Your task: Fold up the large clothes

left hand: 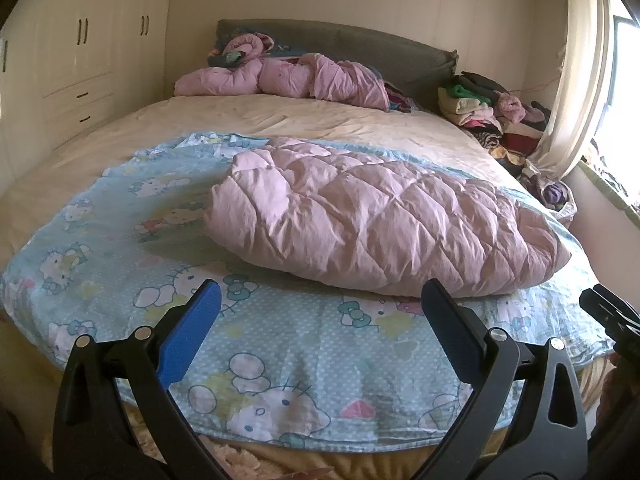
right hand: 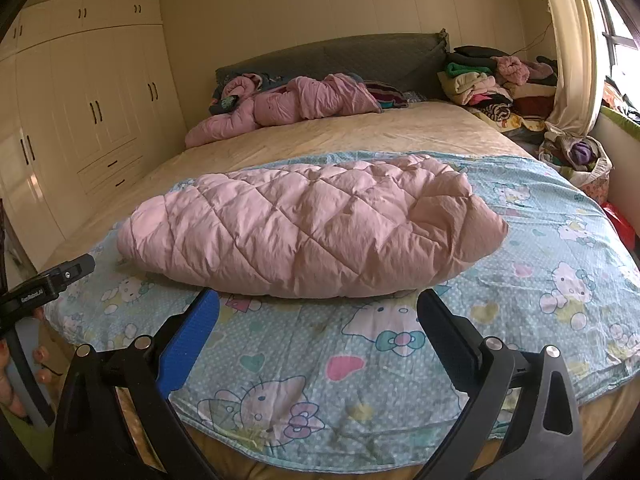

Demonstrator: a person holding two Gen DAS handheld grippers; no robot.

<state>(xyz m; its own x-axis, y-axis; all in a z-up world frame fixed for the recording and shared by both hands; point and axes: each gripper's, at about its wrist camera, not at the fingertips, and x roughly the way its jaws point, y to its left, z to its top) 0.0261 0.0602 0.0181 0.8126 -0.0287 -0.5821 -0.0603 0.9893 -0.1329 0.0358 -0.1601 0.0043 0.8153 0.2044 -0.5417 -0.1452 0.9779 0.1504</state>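
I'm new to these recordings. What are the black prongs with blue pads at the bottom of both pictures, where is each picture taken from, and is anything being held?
Those prongs are the fingers of two handheld grippers, one in each of a person's hands. Each picture comes from a camera on one gripper, looking forward along its fingers. The left gripper and right gripper are both open and hold nothing. Ahead is a bed with a beige sheet. On it lies a light blue cartoon-cat blanket, and on that a folded pink quilted garment. A crumpled pink quilted piece lies by the grey headboard.

text: "genrobot.ai", seemingly | on: left gripper (right hand: 48, 280) body, blurry
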